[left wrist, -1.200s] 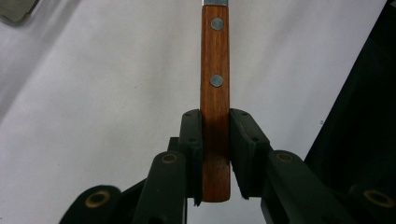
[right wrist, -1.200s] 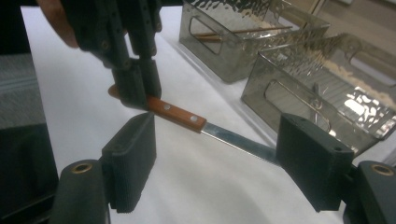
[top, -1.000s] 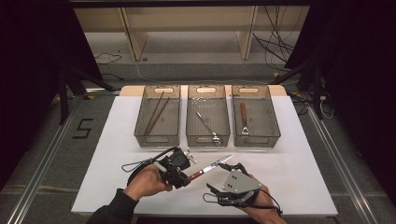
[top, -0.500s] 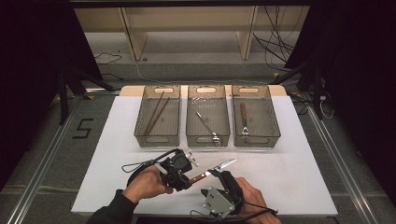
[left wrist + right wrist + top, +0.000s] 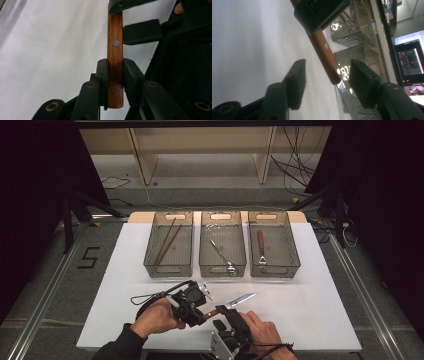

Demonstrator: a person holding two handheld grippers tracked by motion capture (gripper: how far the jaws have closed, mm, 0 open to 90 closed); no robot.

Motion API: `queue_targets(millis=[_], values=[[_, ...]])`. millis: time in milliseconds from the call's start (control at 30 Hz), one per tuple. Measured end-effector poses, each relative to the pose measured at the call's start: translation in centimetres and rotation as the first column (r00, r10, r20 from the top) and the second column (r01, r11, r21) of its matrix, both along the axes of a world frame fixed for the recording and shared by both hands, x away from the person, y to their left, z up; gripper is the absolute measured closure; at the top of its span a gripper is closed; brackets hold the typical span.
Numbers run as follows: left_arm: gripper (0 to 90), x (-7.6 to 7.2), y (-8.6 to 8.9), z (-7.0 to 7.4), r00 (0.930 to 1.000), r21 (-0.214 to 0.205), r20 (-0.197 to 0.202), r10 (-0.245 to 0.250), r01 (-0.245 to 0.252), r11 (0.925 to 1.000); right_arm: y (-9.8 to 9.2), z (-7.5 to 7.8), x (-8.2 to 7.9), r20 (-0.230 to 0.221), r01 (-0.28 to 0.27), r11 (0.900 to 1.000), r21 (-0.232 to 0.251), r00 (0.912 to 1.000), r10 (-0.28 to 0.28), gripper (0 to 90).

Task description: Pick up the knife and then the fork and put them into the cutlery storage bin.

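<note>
three clear bins stand in a row at the far side of the white tabletop. the left bin holds brown chopsticks, the middle one metal tongs, the right one a wooden-handled peeler. a "5" marks the floor at left.

The white table is viewed from above and from the person's side, looking forward and down, while each gripper view is taken at close range along its jaws, the wooden-handled knife being shared.
</note>
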State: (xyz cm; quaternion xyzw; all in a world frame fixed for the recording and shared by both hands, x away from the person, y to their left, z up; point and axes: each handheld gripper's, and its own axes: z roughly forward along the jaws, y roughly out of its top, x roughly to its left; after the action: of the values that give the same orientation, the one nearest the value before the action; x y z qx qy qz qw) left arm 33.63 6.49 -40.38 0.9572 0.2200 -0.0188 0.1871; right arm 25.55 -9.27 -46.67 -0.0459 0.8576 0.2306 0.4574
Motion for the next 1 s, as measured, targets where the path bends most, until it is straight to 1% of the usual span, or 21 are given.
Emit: queue_targets(millis=[100, 333, 400, 467, 533, 700, 733, 767, 833, 867, 900, 967, 1000], values=[[75.3, -0.1, -0.1, 0.0, 1.0000, 0.003, -0.004, -0.008, 0.008, 1.0000, 0.2, -0.1, 0.0, 0.033, -0.005, 0.9996, -0.026, 0.9994, 0.006, 53.1], [75.3, -0.2, -0.2, -0.1, 0.9996, 0.003, -0.021, -0.019, 0.019, 0.9998, 0.3, -0.5, 0.0, 0.059, -0.012, 0.9980, -0.062, 0.9981, 0.015, 61.8], [75.3, -0.2, -0.2, -0.1, 0.9996, 0.004, -0.023, -0.018, 0.018, 0.9998, 0.3, -0.5, 0.0, 0.075, -0.018, 0.9971, -0.074, 0.9969, 0.023, 64.8], [75.2, -0.2, -0.1, -0.1, 0.9996, 0.005, -0.022, -0.018, 0.018, 0.9998, 0.3, -0.5, -0.1, 0.076, -0.019, 0.9969, -0.076, 0.9968, 0.025, 67.1], [75.2, -0.2, -0.1, -0.1, 0.9994, 0.002, -0.028, -0.020, 0.020, 0.9998, 0.3, -0.5, -0.1, 0.087, -0.029, 0.9957, -0.088, 0.9955, 0.036, 68.7], [75.2, -0.2, -0.1, 0.0, 0.9990, -0.008, -0.039, -0.021, 0.020, 0.9998, 0.3, -0.6, -0.2, 0.116, -0.032, 0.9926, -0.117, 0.9922, 0.046, 72.5], [75.2, -0.1, 0.0, 0.0, 0.9989, -0.005, -0.039, -0.025, 0.025, 0.9997, 0.3, -0.6, -0.2, 0.123, -0.042, 0.9900, -0.134, 0.9906, 0.059, 73.1], [75.2, -0.1, 0.0, 0.0, 0.9989, -0.006, -0.041, -0.024, 0.024, 0.9997, 0.3, -0.6, -0.2, 0.129, -0.046, 0.9890, -0.140, 0.9896, 0.064, 73.7], [75.1, -0.2, 0.0, 0.0, 0.9986, -0.007, -0.046, -0.024, 0.024, 0.9997, 0.4, -0.8, -0.4, 0.133, -0.043, 0.9866, -0.157, 0.9890, 0.064, 75.1], [75.1, -0.1, 0.0, 0.1, 0.9987, -0.010, -0.045, -0.025, 0.025, 0.9996, 0.4, -0.9, -0.4, 0.144, -0.050, 0.9839, -0.171, 0.9867, 0.075, 75.7], [75.0, -0.1, 0.1, 0.1, 0.9985, -0.017, -0.049, -0.023, 0.022, 0.9996, 0.3, -1.0, -0.5, 0.142, -0.042, 0.9838, -0.174, 0.9876, 0.067, 76.4], [74.9, -0.1, 0.2, 0.1, 0.9982, -0.023, -0.055, -0.022, 0.020, 0.9995, 0.3, -1.0, -0.5, 0.141, -0.049, 0.9803, -0.192, 0.9870, 0.077, 77.5], [74.8, 0.0, 0.2, 0.1, 0.9981, -0.026, -0.056, -0.024, 0.022, 0.9994, 0.3, -1.1, -0.4, 0.156, -0.067, 0.9778, -0.199, 0.9828, 0.099, 78.2]])
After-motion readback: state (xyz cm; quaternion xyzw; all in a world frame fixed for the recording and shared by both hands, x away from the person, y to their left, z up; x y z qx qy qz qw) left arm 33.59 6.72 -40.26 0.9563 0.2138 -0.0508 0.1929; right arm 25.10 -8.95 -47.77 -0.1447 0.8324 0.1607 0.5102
